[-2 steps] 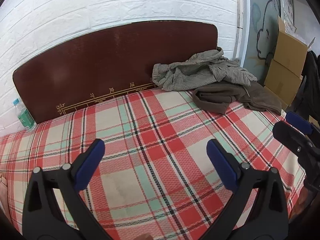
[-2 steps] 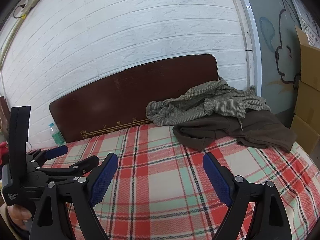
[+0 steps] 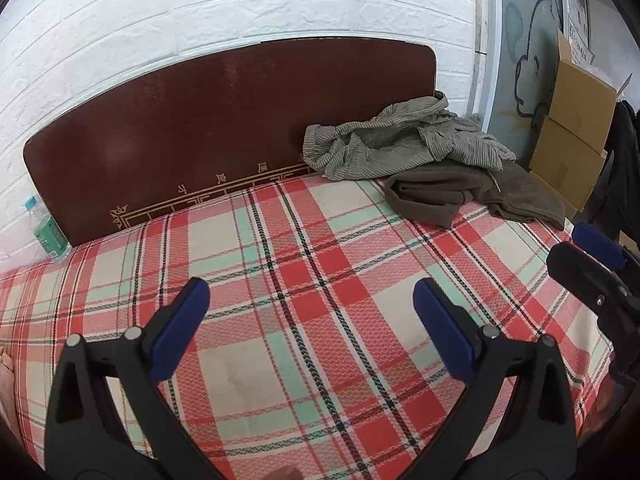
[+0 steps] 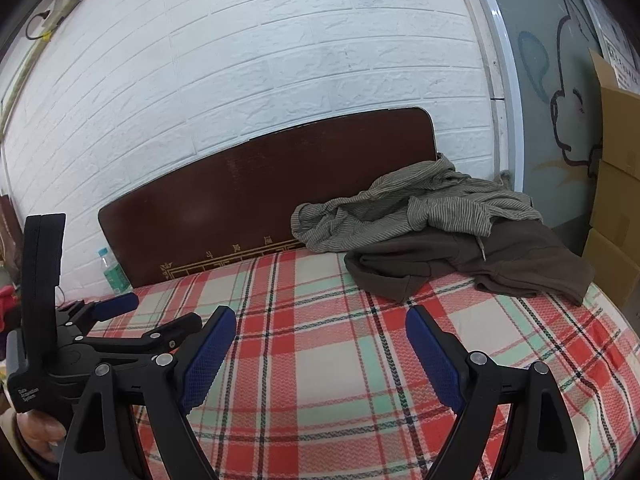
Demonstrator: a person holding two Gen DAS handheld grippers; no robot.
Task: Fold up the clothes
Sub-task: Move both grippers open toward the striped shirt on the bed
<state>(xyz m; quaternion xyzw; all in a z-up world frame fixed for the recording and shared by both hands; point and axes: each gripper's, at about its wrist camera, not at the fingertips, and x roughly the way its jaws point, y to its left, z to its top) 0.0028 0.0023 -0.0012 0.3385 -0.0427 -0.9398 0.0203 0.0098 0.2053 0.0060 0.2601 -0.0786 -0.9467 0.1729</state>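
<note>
Plaid bed (image 3: 320,320), two crumpled garments (image 3: 440,168)

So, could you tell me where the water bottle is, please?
In both views the water bottle stands far left, beside the headboard's left end against the brick wall.

The right gripper (image 4: 320,352), black with blue ribbed pads, is hovering with its jaws spread wide over the red, white and mint plaid bedspread (image 4: 320,400). A crumpled grey-striped garment (image 4: 400,212) is lying against the dark brown headboard (image 4: 240,200), overlapping a rumpled dark brown garment (image 4: 480,264). The left gripper (image 4: 132,320) is pointing in from the left edge, its jaws parted
</note>
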